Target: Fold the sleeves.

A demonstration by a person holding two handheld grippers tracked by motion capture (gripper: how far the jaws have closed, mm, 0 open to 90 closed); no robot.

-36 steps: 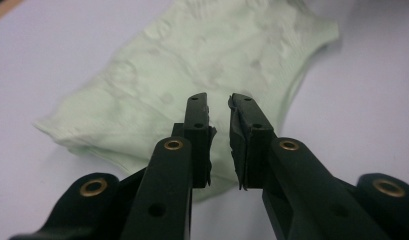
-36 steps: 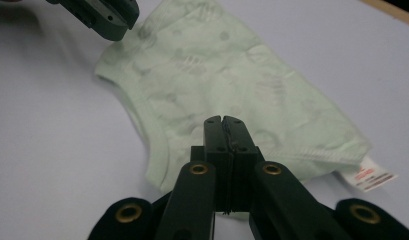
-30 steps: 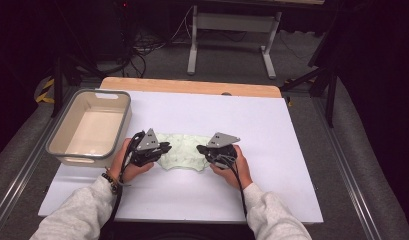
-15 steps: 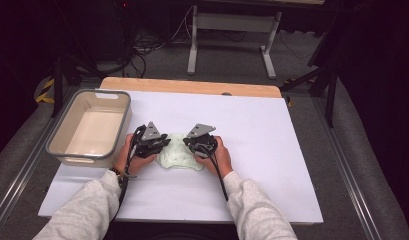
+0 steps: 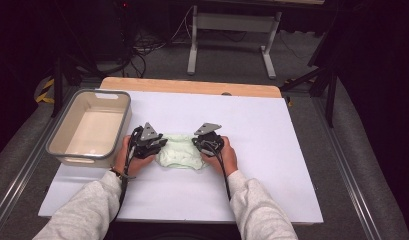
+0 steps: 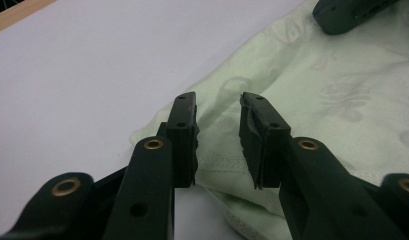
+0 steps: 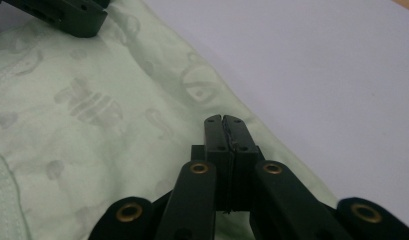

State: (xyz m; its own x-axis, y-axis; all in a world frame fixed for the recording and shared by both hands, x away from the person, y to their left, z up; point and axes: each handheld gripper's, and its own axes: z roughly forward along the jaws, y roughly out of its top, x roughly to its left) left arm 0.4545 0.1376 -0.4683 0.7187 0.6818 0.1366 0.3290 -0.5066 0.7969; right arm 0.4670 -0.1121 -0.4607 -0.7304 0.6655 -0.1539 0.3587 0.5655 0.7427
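A pale green patterned cloth (image 5: 179, 152) lies bunched on the white table cover, between my two grippers. At its left end my left gripper (image 5: 159, 142) is open. Its jaws have just been opening and stand apart over the cloth's stitched hem (image 6: 219, 165) without pressing it. My right gripper (image 5: 199, 145) sits at the cloth's right edge, jaws pressed together (image 7: 224, 119) and shut on the cloth (image 7: 92, 100) there. The right gripper's tip (image 6: 347, 12) shows far off in the left gripper view, and the left gripper's tip (image 7: 62, 15) in the right gripper view.
A grey-rimmed plastic bin (image 5: 52, 147) stands at the table's left, close to my left hand. The white cover (image 5: 272, 150) stretches bare to the right and front of the cloth. A wooden table edge (image 5: 192, 86) runs along the back, with a metal stand on the floor beyond.
My right gripper has moved left and brought the cloth's right edge with it, so the cloth is narrower. My left gripper has edged right and lower.
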